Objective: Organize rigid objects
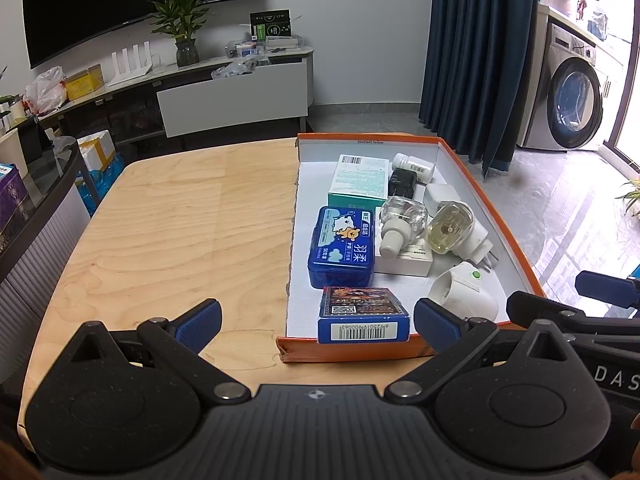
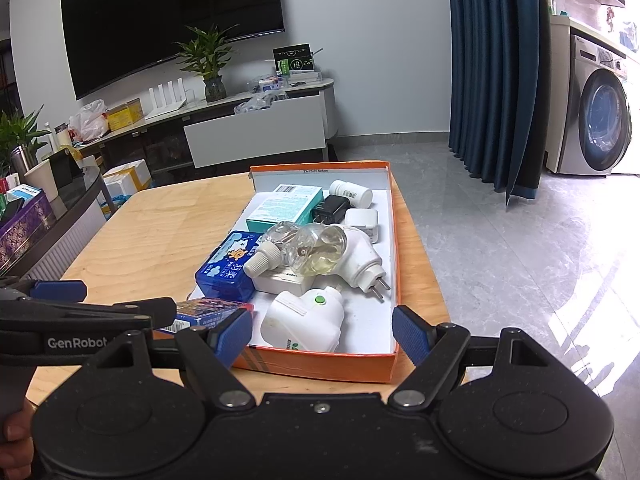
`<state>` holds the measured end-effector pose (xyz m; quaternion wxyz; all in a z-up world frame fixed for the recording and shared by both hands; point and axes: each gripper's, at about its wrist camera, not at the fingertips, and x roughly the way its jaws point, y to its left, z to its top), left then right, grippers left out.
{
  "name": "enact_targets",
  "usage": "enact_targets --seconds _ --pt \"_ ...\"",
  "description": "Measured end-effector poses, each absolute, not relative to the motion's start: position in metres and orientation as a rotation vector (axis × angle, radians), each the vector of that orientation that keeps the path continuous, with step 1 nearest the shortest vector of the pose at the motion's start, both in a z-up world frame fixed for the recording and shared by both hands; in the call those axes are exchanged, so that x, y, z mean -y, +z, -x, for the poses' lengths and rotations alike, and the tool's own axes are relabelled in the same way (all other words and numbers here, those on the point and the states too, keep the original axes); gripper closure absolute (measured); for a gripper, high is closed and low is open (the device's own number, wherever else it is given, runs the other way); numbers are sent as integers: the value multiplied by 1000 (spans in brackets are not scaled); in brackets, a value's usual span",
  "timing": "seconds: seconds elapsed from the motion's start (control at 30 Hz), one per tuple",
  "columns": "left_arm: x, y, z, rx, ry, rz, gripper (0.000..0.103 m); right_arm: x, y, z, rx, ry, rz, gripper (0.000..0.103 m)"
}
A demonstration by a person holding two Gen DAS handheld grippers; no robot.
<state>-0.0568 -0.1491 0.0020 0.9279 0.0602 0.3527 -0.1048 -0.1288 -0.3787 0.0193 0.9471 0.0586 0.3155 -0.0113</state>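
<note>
An orange box lid (image 1: pixel 496 216) (image 2: pixel 394 240) with a white inside lies on the right part of the wooden table (image 1: pixel 180 216) (image 2: pixel 160 232). It holds a blue floss case (image 1: pixel 340 248) (image 2: pixel 226 270), a card deck box (image 1: pixel 362 314), a teal carton (image 1: pixel 360 178) (image 2: pixel 280 204), a white pill bottle (image 1: pixel 414 164) (image 2: pixel 352 192), black and white chargers, a clear refill bottle (image 1: pixel 400 216) (image 2: pixel 296 244) and two white plug-in vaporizers (image 1: pixel 466 292) (image 2: pixel 304 318). My left gripper (image 1: pixel 318 318) hovers open at the lid's near edge, either side of the deck box without touching it. My right gripper (image 2: pixel 322 330) stands open before the near vaporizer.
The left half of the table shows bare wood. A TV console (image 1: pixel 224 88) with a plant (image 1: pixel 184 24) stands behind, a blue curtain (image 1: pixel 480 52) and a washing machine (image 1: pixel 572 100) to the right. A dark side table (image 1: pixel 36 208) sits at the left.
</note>
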Motion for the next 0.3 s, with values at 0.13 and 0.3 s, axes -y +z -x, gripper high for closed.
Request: enact_targets --seconds 0.13,0.3 --pt "149 2 57 -724 -214 -117 0 378 19 128 -643 -22 -119 12" --pt "148 2 56 -724 -218 -116 0 378 19 128 -643 -21 -120 12"
